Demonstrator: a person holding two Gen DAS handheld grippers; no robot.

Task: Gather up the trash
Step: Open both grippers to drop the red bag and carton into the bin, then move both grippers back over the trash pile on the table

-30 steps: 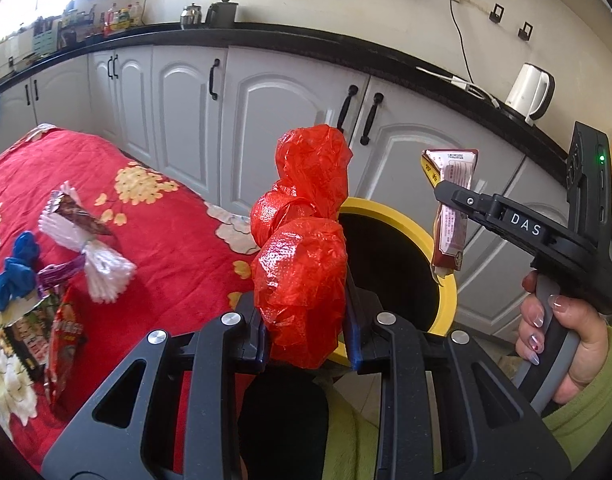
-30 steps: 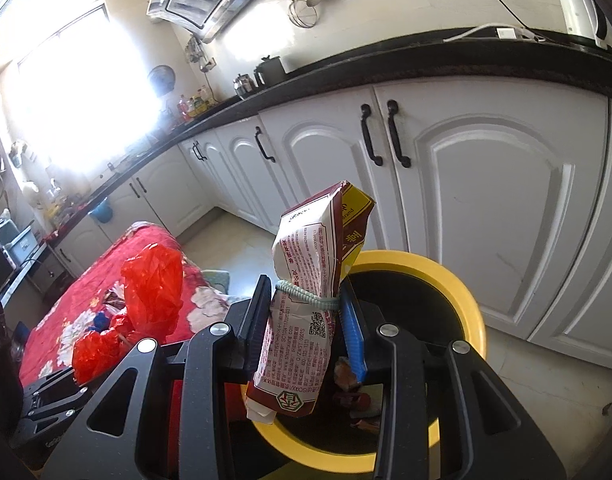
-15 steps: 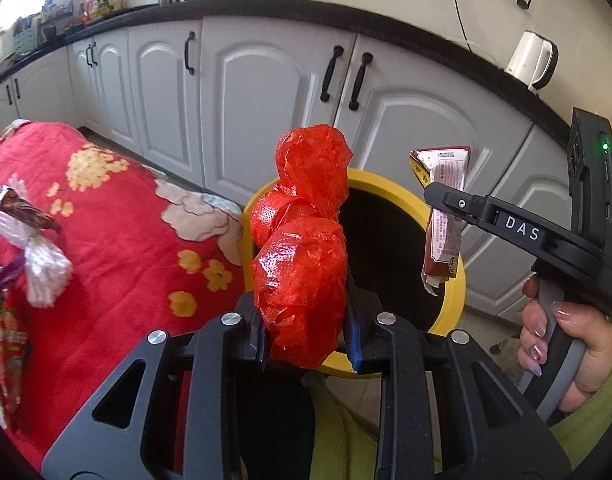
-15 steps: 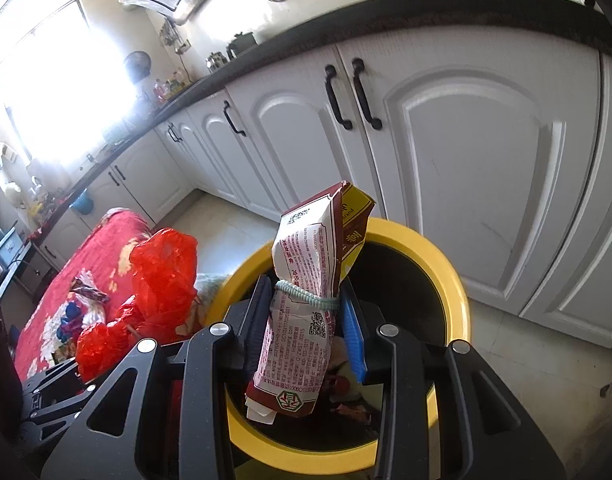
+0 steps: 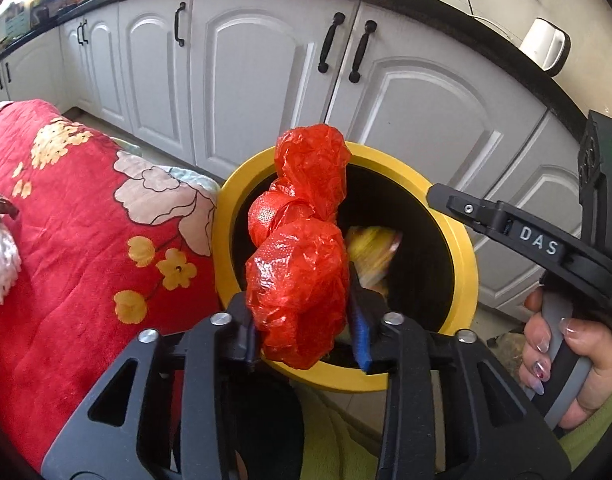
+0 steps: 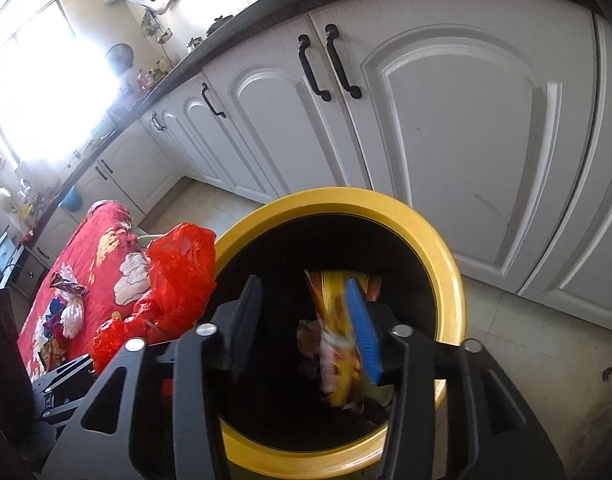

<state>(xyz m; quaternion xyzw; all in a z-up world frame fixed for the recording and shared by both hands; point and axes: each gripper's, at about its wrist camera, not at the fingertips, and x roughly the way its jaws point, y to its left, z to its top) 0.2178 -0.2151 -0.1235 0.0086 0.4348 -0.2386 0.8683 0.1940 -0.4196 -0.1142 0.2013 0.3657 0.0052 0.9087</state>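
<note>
My left gripper is shut on a crumpled red plastic bag and holds it over the near rim of the yellow trash bin. The bag also shows in the right wrist view, beside the bin. My right gripper is open and empty above the bin's mouth; in the left wrist view its fingers reach over the right rim. A blurred yellow and red wrapper is inside the bin, also visible in the left wrist view.
A table with a red flowered cloth stands left of the bin, with wrappers and a white tassel on it. White cabinet doors run behind the bin. A white kettle stands on the black counter.
My right gripper has opened and let go of the carton, which is gone from its jaws; a blurred wrapper now shows in the bin. Both grippers moved closer over the bin.
</note>
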